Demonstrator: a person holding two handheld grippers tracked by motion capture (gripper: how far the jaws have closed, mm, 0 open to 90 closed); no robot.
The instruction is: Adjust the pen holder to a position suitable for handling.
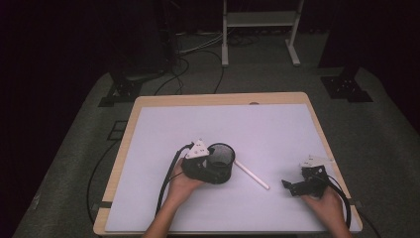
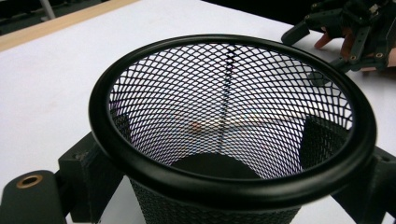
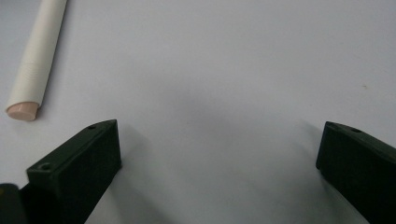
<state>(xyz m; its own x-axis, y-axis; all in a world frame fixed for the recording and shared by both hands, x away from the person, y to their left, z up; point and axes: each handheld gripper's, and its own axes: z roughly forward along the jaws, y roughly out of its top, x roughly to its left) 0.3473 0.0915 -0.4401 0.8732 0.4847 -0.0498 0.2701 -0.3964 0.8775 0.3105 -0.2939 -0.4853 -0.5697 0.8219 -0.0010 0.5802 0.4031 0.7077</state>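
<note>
On table, left gripper (image 1: 210,168) clamping mesh cup (image 1: 221,157)

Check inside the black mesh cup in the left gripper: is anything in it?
The mesh cup looks empty in the left gripper view: bare mesh wall and a dark solid base. The near rim hides part of the base. The white pen lies outside on the table.

No legible text, labels, brand marks, numbers or signs in any view. Checked the mesh cup (image 2: 224,130), the white stick (image 3: 37,60), the white counter (image 1: 277,134), and the bodies of the left gripper (image 1: 210,168) and right gripper (image 1: 292,188): all surfaces plain, nothing printed or readable.
</note>
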